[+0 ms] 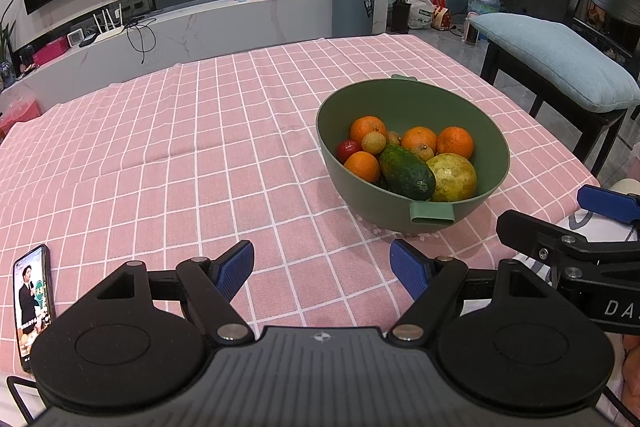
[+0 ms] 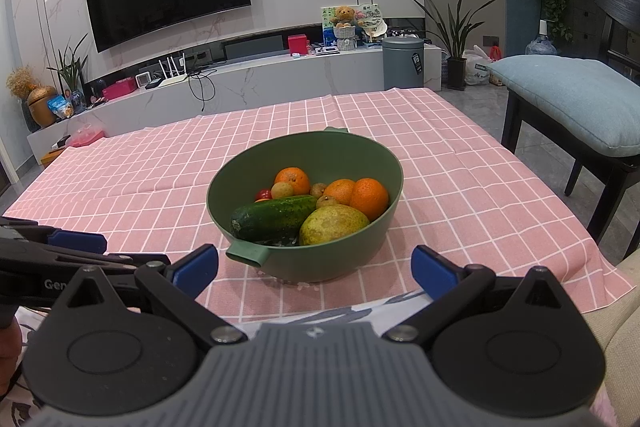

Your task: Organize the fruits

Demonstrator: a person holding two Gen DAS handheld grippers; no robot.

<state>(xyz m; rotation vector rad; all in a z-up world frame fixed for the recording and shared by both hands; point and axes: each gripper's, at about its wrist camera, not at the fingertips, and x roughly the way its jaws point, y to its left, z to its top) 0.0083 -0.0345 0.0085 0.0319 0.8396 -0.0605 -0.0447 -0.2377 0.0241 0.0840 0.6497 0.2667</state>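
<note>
A green bowl (image 1: 400,99) stands on the pink checked tablecloth and holds several oranges (image 1: 362,166), a dark green cucumber (image 1: 406,173), a large yellow-green fruit (image 1: 452,177), a small red fruit (image 1: 347,149) and small brown fruits. It also shows in the right wrist view (image 2: 248,167) with the cucumber (image 2: 276,217) and yellow-green fruit (image 2: 332,225) in front. My left gripper (image 1: 322,269) is open and empty, near the table's front edge, left of the bowl. My right gripper (image 2: 314,267) is open and empty, just short of the bowl's near handle (image 2: 248,254).
A phone (image 1: 32,303) with its screen lit lies at the front left of the table. A chair with a blue cushion (image 2: 568,95) stands to the right of the table. A TV console and a grey bin (image 2: 402,63) stand beyond the far edge.
</note>
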